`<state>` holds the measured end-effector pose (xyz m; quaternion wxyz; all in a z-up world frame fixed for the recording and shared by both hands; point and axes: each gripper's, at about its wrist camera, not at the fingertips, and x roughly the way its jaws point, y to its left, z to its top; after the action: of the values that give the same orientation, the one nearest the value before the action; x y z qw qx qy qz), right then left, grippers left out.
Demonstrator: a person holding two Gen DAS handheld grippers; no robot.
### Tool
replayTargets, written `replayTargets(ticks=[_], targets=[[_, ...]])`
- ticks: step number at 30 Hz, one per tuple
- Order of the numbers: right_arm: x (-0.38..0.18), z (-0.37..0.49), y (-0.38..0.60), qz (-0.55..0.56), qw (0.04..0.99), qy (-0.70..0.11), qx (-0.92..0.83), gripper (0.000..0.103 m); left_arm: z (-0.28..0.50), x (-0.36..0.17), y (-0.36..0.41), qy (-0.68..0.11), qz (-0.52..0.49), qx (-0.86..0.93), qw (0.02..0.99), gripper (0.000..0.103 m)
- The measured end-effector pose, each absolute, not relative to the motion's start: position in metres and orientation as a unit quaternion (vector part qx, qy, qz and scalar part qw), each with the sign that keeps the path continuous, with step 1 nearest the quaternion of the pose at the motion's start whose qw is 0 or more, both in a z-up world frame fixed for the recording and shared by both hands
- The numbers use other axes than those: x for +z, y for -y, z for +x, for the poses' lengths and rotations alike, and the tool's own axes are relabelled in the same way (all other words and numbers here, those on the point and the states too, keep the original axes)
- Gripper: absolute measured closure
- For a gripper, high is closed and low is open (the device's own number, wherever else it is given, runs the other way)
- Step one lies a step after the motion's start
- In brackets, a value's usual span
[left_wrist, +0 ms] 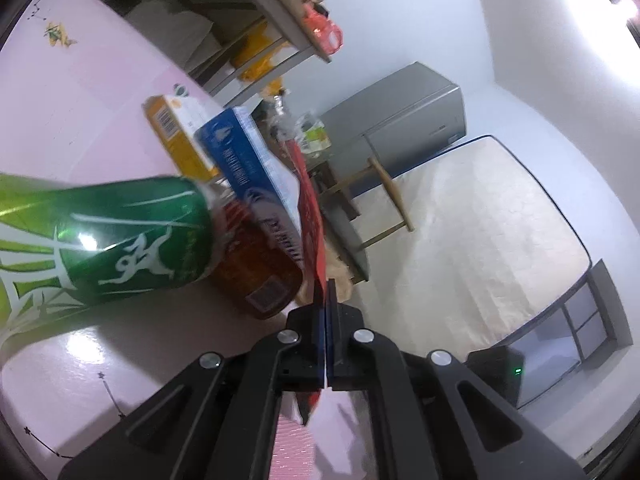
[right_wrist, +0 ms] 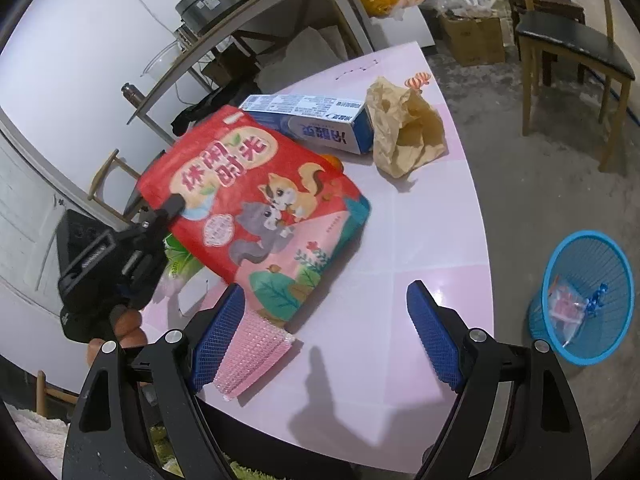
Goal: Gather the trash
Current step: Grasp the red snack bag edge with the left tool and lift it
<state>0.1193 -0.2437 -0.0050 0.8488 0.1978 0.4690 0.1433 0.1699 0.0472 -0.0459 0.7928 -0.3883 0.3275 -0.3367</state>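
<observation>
The left gripper [left_wrist: 326, 300] has its fingers pressed together on the edge of a red snack bag [right_wrist: 256, 208]. From the left wrist view the bag is seen edge-on, a thin red sheet running forward from between the pads, so its printed face is hidden there. The right wrist view shows that face plainly: two cartoon squirrels and large characters, with the bag tilted up off the pink table [right_wrist: 432, 240] at the pinched corner.

Beside the left fingers lies a green can [left_wrist: 120, 236], cut off by the frame edge. Past it an amber bottle [left_wrist: 260, 272] shows only partly, its top lost behind the can. A blue-and-white carton [left_wrist: 248, 164] and an orange box [left_wrist: 176, 136] sit further ahead of the fingers.

The right gripper [right_wrist: 326, 320] holds its blue-padded fingers wide apart with nothing between them; the bag's lower end lies just ahead of its left finger, and a pink textured piece [right_wrist: 252, 356] that I cannot identify sits against that pad. Crumpled brown paper [right_wrist: 404, 128] rests well ahead. A blue mesh bin [right_wrist: 584, 300] stands on the floor off to the right of the fingers, holding a few wrappers too small to make out.
</observation>
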Motion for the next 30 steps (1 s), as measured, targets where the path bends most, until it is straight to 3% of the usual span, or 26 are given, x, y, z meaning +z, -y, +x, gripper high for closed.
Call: replayTargets(ticks=[30], targets=[[0.006,0.109,0.221,0.129,0.862,-0.451,0.192,0.02,0.146,0.029,-0.073,-0.214,-0.403,-0.386,0.802,0.103]])
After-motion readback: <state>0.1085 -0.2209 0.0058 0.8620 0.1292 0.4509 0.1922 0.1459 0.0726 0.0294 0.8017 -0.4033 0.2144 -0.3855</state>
